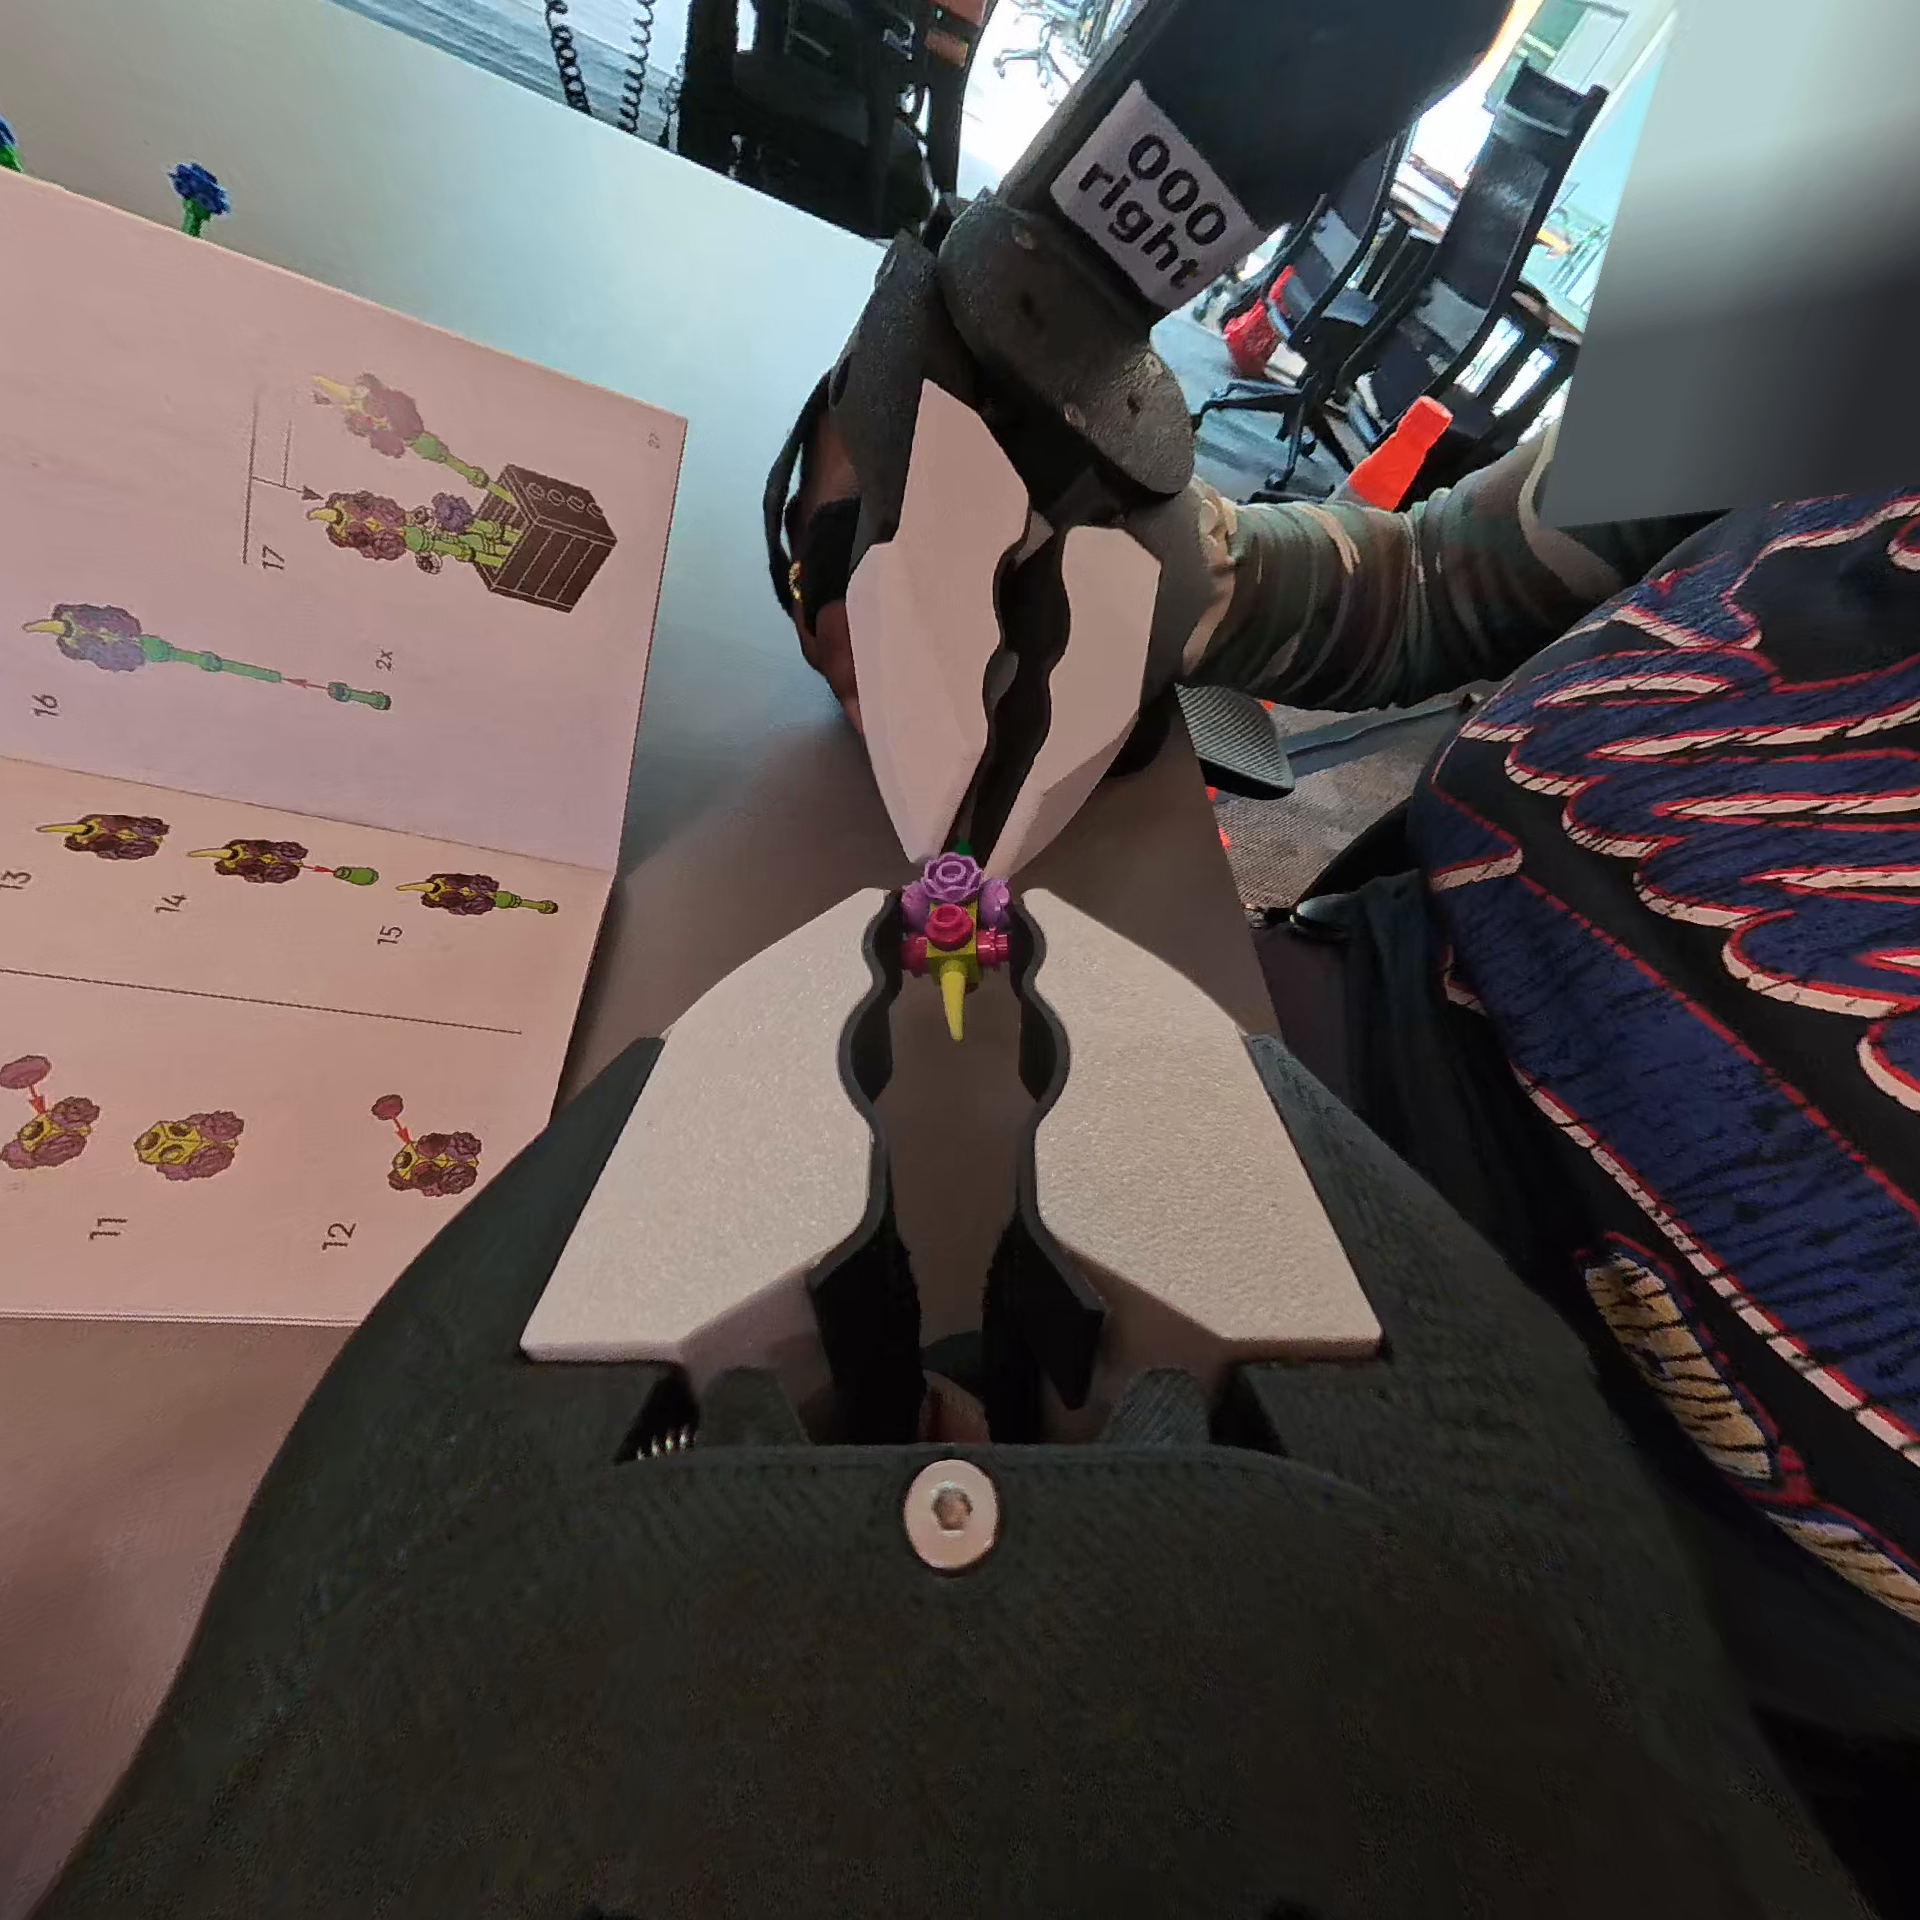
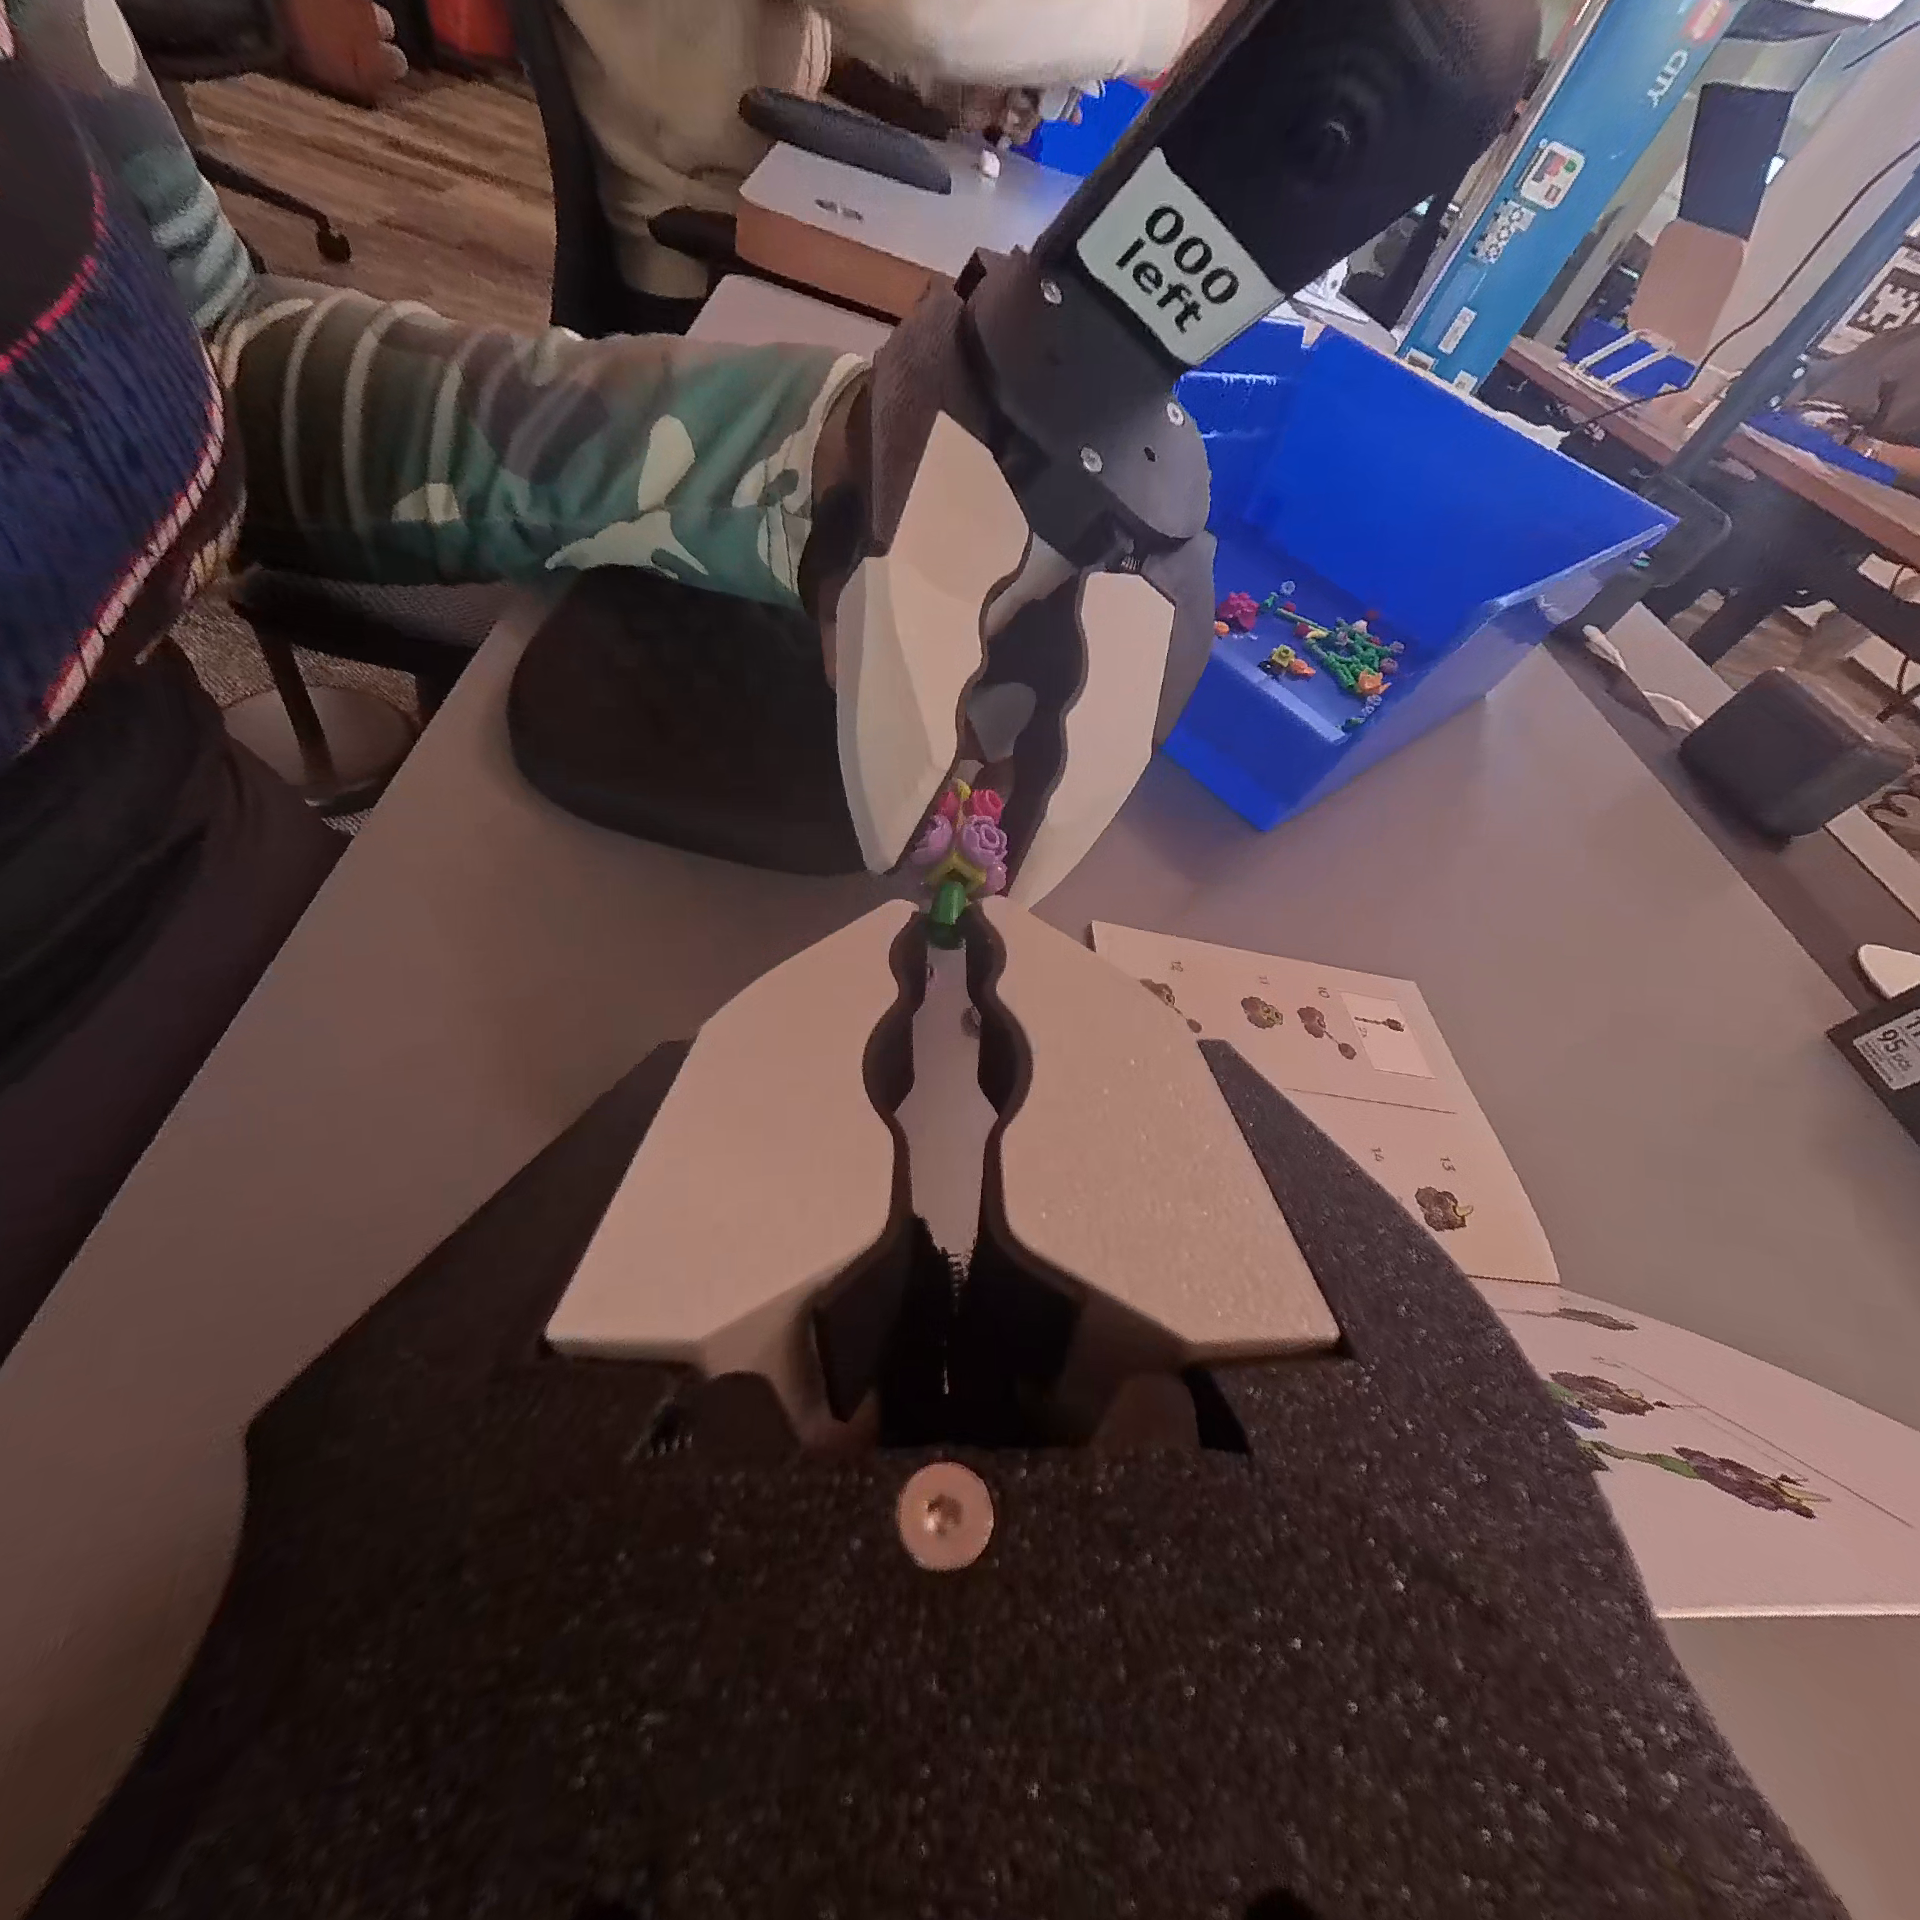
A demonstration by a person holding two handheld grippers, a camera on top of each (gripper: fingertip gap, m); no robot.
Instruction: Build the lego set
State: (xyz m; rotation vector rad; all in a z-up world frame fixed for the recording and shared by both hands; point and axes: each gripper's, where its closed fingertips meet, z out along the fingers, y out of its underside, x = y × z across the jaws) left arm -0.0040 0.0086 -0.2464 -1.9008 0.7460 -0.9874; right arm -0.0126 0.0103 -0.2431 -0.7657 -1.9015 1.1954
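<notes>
Near the table (image 2: 582, 977) edge, both tools, left (image 1: 951, 914) and right (image 2: 948, 920), grip the flower piece (image 1: 951, 920).

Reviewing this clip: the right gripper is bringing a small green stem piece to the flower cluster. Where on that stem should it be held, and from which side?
Judging from the right wrist view, grip the green stem piece at its far end, away from the flower cluster, approaching along the stem's axis opposite the left gripper. The piece is short and narrow, so the joining end must stay clear. The right gripper already does so.
</notes>
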